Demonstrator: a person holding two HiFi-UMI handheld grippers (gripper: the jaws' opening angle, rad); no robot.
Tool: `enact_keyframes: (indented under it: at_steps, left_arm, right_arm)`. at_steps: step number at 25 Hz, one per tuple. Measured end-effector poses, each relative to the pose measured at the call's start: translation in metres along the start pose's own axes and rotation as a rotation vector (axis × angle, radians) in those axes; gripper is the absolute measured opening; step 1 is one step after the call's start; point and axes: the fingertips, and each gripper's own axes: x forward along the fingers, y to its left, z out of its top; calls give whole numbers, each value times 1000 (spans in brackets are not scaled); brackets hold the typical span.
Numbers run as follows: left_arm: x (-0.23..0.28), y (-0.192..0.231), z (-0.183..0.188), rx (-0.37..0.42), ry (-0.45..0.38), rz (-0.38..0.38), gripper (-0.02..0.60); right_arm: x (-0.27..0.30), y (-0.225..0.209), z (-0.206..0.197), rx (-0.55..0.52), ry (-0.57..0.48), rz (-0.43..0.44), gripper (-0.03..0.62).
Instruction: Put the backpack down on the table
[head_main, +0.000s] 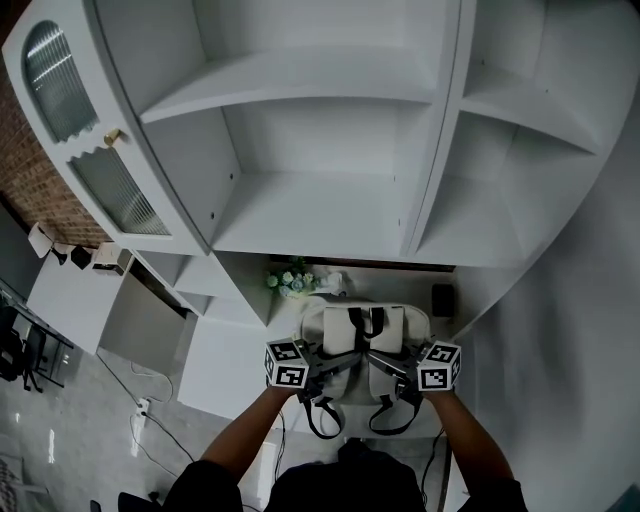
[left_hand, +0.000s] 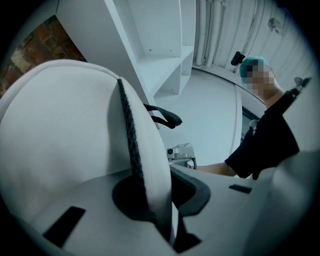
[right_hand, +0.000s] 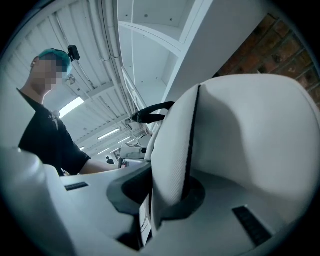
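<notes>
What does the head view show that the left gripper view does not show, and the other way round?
Only the head view: the left gripper and the right gripper holding the white backpack from either side, flowers beyond it, and black straps hanging below. Only the left gripper view: its jaws pinching a fold of white fabric beside a black seam, and the person's dark sleeve. Both: the backpack and white shelves.

From the head view the backpack (head_main: 330, 335) is masking the bench (head_main: 230, 370) directly beneath it, leaving contact unverifiable, while in both gripper views it is running off frame, and the greenish item (head_main: 293, 281) behind is reading too small to identify.
</notes>
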Motion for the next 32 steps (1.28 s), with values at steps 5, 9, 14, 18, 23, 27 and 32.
enact_keyframes:
  at_steps: [5, 9, 14, 18, 23, 27, 32]
  left_arm:
    - [1, 15, -2, -22, -4, 24, 55]
    - [3, 24, -3, -34, -8, 43, 55]
    - [5, 39, -5, -40, -12, 75, 55]
    - [7, 48, -3, -51, -12, 81, 56]
    - [9, 55, -2, -48, -24, 86, 57]
    - [7, 55, -1, -54, -43, 89, 57]
    - [3, 58, -1, -69, -61, 107, 94]
  right_arm:
    - [3, -11, -1, 6, 11, -5, 52]
    - [4, -22, -2, 14, 17, -17, 52]
    - [8, -38, -2, 18, 21, -37, 52]
    - [10, -49, -1, 33, 15, -42, 52]
    - [11, -53, 1, 38, 10, -22, 52]
    - [9, -52, 3, 21, 8, -7, 55]
    - [4, -56, 5, 25, 4, -41, 121]
